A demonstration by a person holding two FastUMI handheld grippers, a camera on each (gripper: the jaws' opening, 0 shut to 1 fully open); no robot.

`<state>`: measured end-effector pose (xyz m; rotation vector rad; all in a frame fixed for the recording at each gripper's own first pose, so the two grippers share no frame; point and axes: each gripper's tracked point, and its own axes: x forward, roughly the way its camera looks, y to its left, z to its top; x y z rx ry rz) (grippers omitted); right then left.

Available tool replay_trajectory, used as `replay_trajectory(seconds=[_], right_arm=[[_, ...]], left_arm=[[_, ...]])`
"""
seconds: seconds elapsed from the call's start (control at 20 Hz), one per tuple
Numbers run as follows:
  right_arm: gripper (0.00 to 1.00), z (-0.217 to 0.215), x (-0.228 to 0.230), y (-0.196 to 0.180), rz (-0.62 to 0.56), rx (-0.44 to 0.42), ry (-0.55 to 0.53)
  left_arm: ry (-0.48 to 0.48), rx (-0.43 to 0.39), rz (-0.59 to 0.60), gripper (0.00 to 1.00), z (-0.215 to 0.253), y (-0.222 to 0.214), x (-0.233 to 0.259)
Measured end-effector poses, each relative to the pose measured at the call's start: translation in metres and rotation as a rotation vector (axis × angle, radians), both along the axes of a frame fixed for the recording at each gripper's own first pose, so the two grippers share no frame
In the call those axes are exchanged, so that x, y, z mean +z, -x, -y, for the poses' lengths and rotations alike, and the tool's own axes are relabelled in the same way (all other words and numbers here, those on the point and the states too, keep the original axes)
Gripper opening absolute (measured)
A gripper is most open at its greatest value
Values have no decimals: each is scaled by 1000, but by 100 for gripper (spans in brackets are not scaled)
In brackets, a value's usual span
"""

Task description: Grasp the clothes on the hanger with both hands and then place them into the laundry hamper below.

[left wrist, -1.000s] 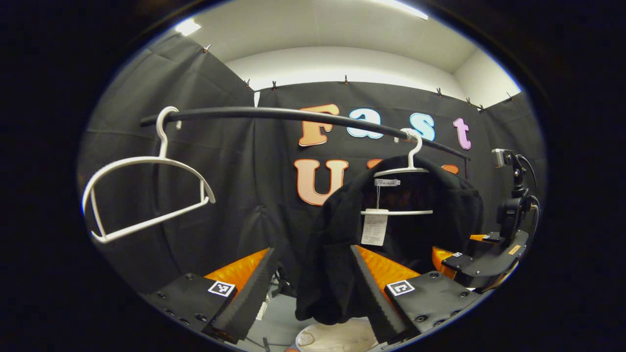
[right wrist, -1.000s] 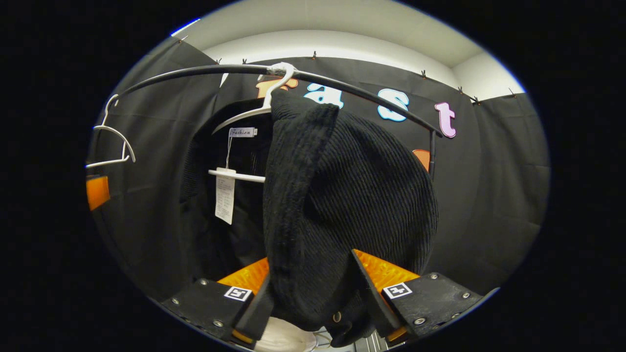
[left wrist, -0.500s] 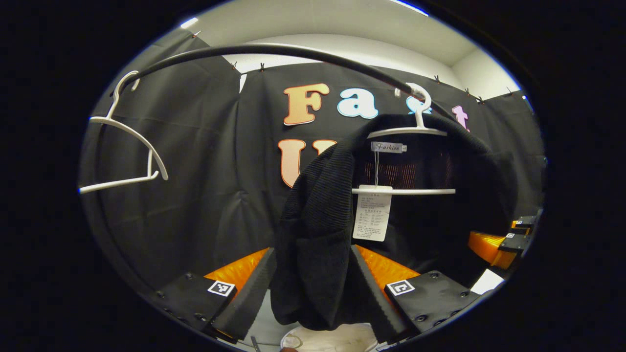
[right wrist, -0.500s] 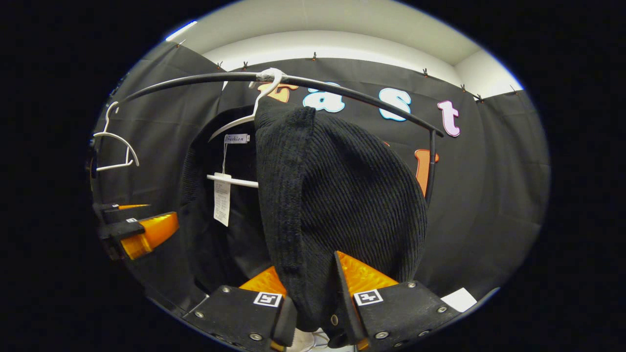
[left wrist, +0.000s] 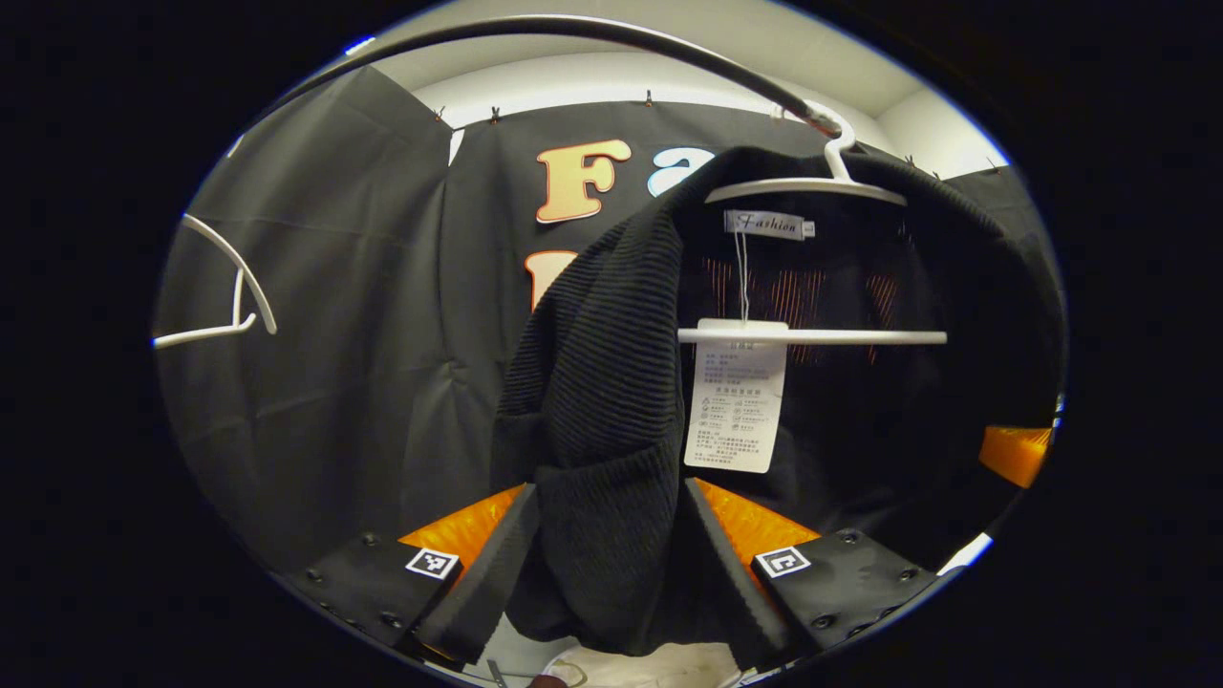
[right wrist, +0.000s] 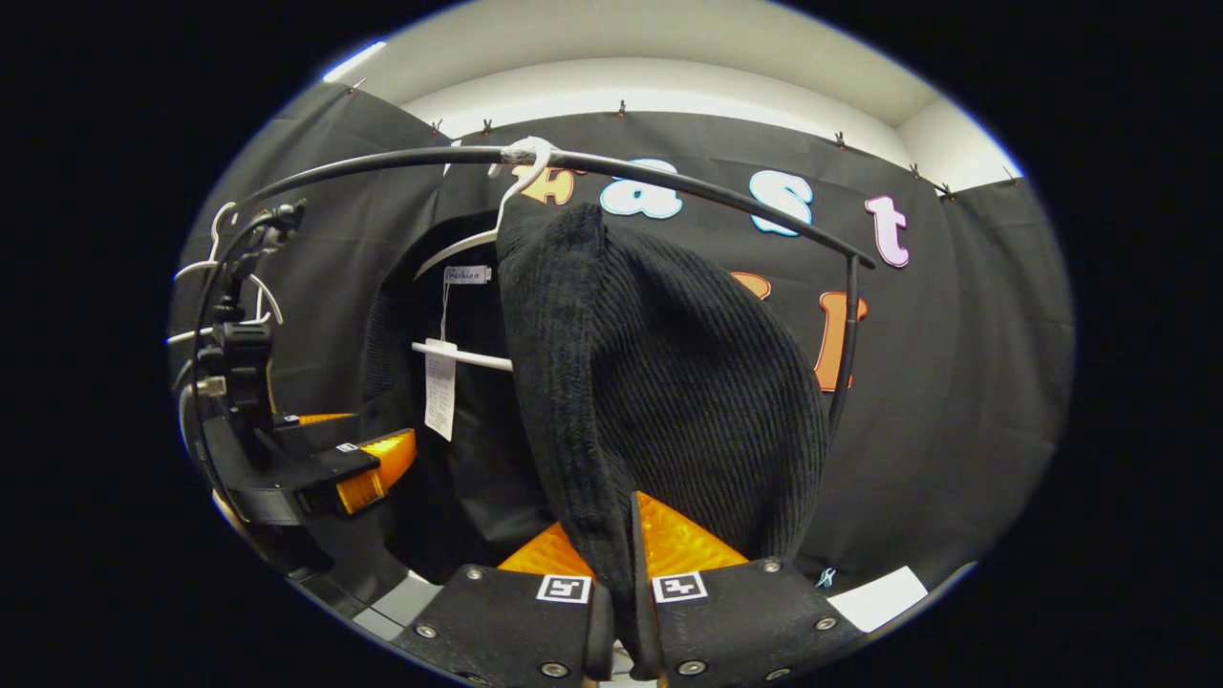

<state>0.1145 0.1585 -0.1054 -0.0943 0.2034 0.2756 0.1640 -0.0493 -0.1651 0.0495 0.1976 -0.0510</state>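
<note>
**Right gripper clamped on the black sweater; left gripper spread around its other edge**

In the right gripper view, the right gripper has its fingers drawn in tight on the lower edge of the black sweater, with knit fabric pinched between them. In the left gripper view, the left gripper is spread wide, its two fingers on either side of the sweater's hanging front edge; whether they touch the fabric cannot be told. Under the sweater, at the bottom of that view, a pale rim of the laundry hamper shows. The sweater hangs on a white hanger, a paper tag dangling inside the collar. The hanger hooks over a black rail above the sweater. A bare white hanger hangs off to the sweater's side.
</note>
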Motion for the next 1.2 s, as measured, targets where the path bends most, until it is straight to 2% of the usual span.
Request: replay_trajectory(seconds=[0.05, 0.1, 0.15, 0.25, 0.3, 0.45, 0.6, 0.75, 0.8, 0.85, 0.9, 0.95, 1.0, 1.05, 1.1, 1.2], right_arm=[[9, 1, 0, 0, -1, 2, -3], [8, 2, 0, -1, -1, 0, -6], [7, 3, 1, -1, -1, -3, -10], [6, 6, 4, 0, 0, -8, -20], [6, 7, 5, 0, 0, -9, -24], [5, 10, 10, 1, 8, -13, -26], [5, 21, 21, 8, 27, -13, -24], [5, 33, 33, 11, 53, -22, -27], [5, 37, 36, 12, 54, -24, -29], [2, 39, 38, 14, 56, -21, -38], [0, 40, 43, 14, 63, -12, -47], [0, 42, 49, 14, 73, -4, -51], [12, 44, 53, 13, 85, 5, -53], [5, 46, 58, 14, 97, 15, -56], [12, 48, 64, 14, 108, 28, -62], [12, 53, 74, 11, 130, 49, -74]], left_arm=[[-6, 11, -2, 100, -2, -4, -3], [-11, 21, -3, 94, -4, -8, -6], [-13, 32, -2, 97, -7, -12, -7], [-4, 40, 0, 97, -10, -19, -11], [5, 41, -5, 94, -11, -20, -13], [-6, 62, -22, 97, -19, -24, -17], [-22, 43, -19, 98, -20, -24, -14], [-38, 45, -9, 94, -24, -23, -10], [-42, 54, -3, 92, -26, -22, -7], [-44, 57, -1, 80, -27, -22, -6], [-46, 59, -1, 74, -27, -19, -1], [-47, 64, 2, 73, -28, -18, 2], [-45, 67, 5, 73, -28, -16, 6], [-41, 66, 9, 74, -27, -13, 11], [-46, 84, 20, 74, -30, -11, 17], [-61, 102, 24, 59, -31, -5, 28]])
